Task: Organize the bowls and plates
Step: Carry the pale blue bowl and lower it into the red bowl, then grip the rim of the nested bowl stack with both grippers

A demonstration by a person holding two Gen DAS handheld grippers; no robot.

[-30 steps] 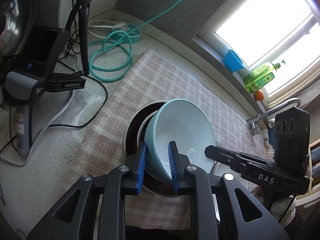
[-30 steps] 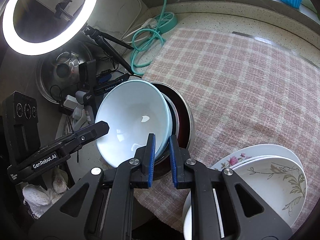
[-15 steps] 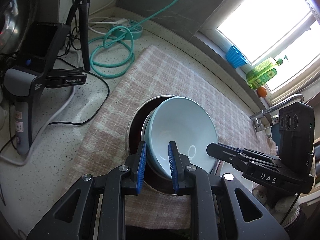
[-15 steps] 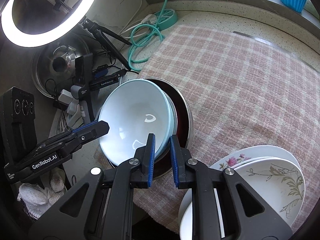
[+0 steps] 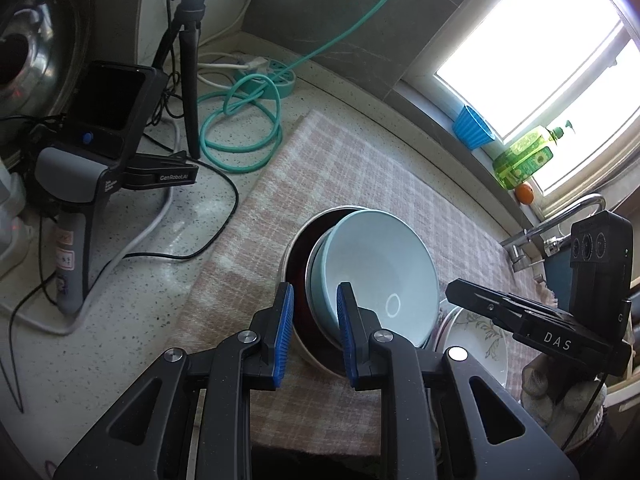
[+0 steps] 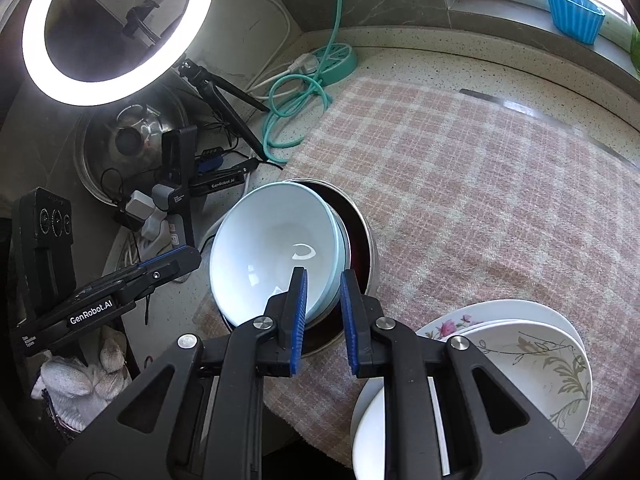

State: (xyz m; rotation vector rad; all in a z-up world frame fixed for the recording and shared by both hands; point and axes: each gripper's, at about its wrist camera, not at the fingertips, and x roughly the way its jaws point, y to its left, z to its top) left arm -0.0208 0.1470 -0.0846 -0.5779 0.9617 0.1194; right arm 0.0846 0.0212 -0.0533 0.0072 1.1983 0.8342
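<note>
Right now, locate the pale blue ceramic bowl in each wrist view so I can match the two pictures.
Left wrist: pale blue ceramic bowl sits low, right of centre, nested in the dark metal-rimmed pan, its rim between the open left gripper fingers.
Right wrist: it sits centre-left, its rim between the open right gripper fingers.
Shared landmark: the coiled teal hose.

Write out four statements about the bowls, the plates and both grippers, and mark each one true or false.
1. The light blue bowl sits nested in the dark metal-rimmed bowl. True.
2. The left gripper straddles the light blue bowl's rim. True.
3. The floral plates lie on bare countertop. False: they rest on the checked cloth.
4. The right gripper holds a floral plate. False: its jaws stand apart around the light blue bowl's rim.
</note>
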